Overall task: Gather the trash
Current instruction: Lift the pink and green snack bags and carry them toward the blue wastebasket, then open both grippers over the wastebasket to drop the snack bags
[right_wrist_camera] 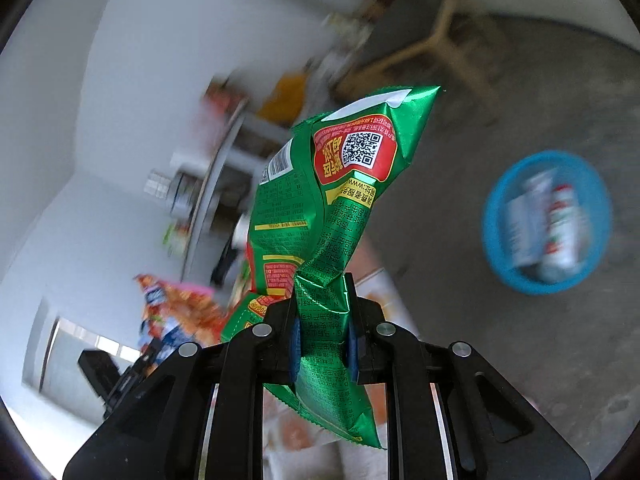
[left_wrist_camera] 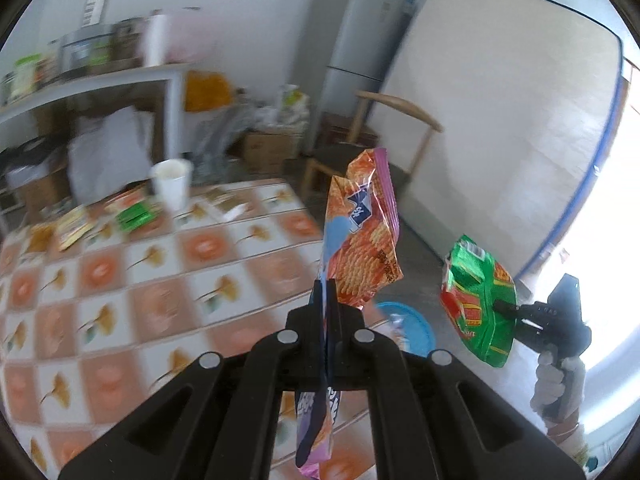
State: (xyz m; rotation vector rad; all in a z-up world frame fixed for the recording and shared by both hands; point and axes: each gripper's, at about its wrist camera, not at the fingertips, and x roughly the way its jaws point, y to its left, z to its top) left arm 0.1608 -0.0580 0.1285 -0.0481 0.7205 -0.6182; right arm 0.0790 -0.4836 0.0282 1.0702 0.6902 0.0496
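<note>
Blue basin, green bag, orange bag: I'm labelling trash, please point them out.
Blue basin (right_wrist_camera: 490, 216): right wrist view, left rim.
Green bag (right_wrist_camera: 288, 208): right wrist view, printed back.
Orange bag (left_wrist_camera: 360, 248): left wrist view, front panel.

Cup (left_wrist_camera: 171, 184) on table (left_wrist_camera: 160, 280), basin (left_wrist_camera: 416, 328) beside

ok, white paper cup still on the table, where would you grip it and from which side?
Grip the white paper cup across its side wall, probably just under the rim, coming in level from the bare stretch of table in front of it. It stands upright and open-topped, and flat wrappers crowd its left side. Both jaws are now full, so empty one first.
</note>
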